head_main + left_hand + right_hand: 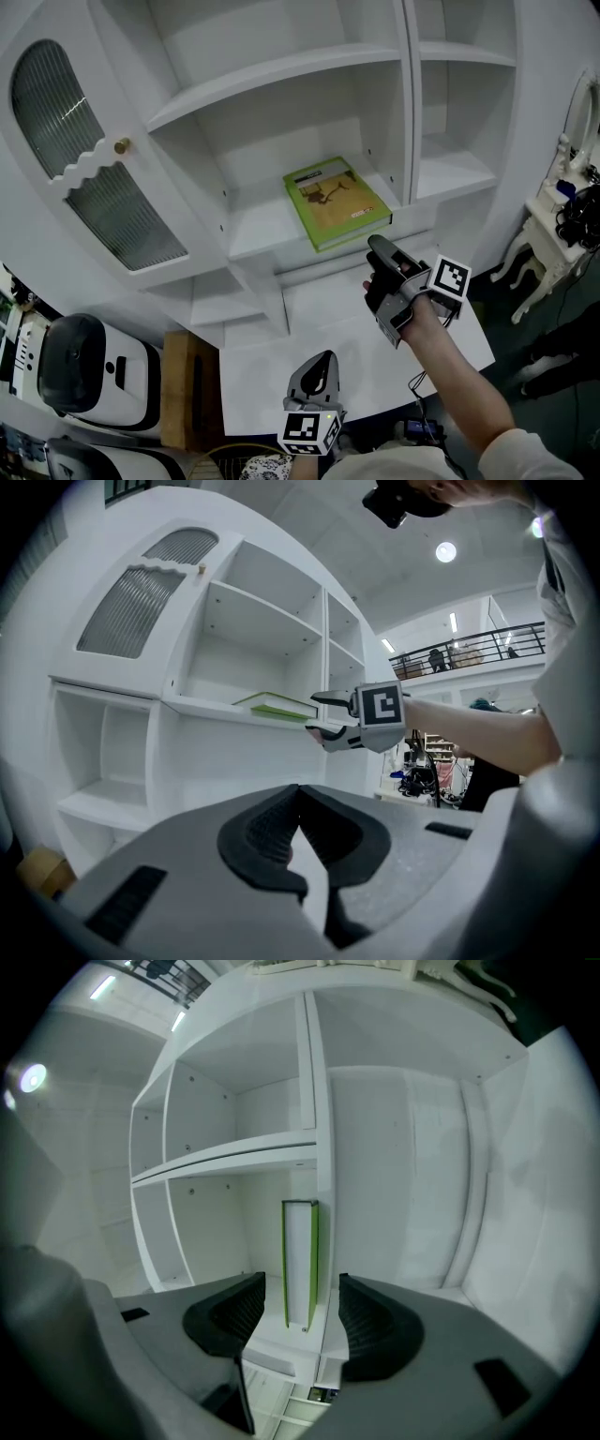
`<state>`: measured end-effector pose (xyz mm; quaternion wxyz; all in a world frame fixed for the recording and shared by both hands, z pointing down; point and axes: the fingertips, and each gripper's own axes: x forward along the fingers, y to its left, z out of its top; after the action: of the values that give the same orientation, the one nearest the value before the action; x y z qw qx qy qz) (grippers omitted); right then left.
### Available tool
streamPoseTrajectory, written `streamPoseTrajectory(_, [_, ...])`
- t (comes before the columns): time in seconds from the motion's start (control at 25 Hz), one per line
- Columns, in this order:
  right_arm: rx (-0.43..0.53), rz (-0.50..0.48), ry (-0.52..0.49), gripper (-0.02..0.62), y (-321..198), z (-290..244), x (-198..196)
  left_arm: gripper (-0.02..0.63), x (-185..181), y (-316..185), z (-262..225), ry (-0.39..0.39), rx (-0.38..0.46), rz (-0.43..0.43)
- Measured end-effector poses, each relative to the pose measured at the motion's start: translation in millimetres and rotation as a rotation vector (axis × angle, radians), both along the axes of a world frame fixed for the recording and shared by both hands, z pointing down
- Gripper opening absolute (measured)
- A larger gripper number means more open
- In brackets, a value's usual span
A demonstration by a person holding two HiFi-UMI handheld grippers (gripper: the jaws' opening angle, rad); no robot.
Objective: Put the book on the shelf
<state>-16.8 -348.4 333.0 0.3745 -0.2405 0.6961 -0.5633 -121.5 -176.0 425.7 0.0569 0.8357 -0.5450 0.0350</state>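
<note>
A green book (336,202) lies flat on the middle shelf board (258,230) of the white cabinet, its near edge at the board's front. My right gripper (381,255) hovers just in front of that edge, open, its pads clear of the book. In the right gripper view the book (300,1260) shows edge-on beyond the spread jaws of the right gripper (300,1314). My left gripper (319,367) hangs low over the white counter, shut and empty. From the left gripper (298,808) view, the book (277,706) and the right gripper (322,714) appear at shelf height.
A cabinet door (103,187) with ribbed glass and a brass knob (122,145) stands open at the left. A white counter (281,370) runs below the shelves. A white machine (89,370) and a cardboard box (187,389) sit lower left; a white carved table (548,234) stands right.
</note>
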Motion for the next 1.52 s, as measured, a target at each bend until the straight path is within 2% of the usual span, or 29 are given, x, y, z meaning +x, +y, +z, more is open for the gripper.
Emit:
streamPoseTrajectory(0.52, [0.221, -0.048, 0.234, 0.233, 61, -17, 5, 0.003, 14, 7, -5, 0.005, 0.007, 0.028])
streamPoseTrajectory(0.72, [0.242, -0.037, 0.318, 0.152, 83, -7, 5, 0.003, 20, 9, -8, 0.006, 0.012, 0.042])
streamPoseTrajectory(0.84, [0.247, -0.044, 0.376, 0.075, 96, 3, 3, 0.003, 24, 12, -10, 0.005, 0.012, 0.053])
streamPoseTrajectory(1.0, [0.288, -0.034, 0.565, 0.034, 110, 23, 8, 0.003, 27, 15, -8, 0.008, 0.004, 0.064])
streamPoseTrajectory(1.16, [0.323, -0.036, 0.641, 0.018, 123, 31, 1, 0.003, 28, 17, -7, 0.01, 0.001, 0.069])
streamPoseTrajectory(1.4, [0.497, -0.051, 0.873, 0.018, 148, 43, -13, 0.003, 34, 22, -10, 0.025, 0.026, 0.115])
streamPoseTrajectory(1.52, [0.622, -0.054, 0.977, 0.018, 166, 51, -19, 0.003, 38, 28, -11, 0.02, 0.04, 0.141])
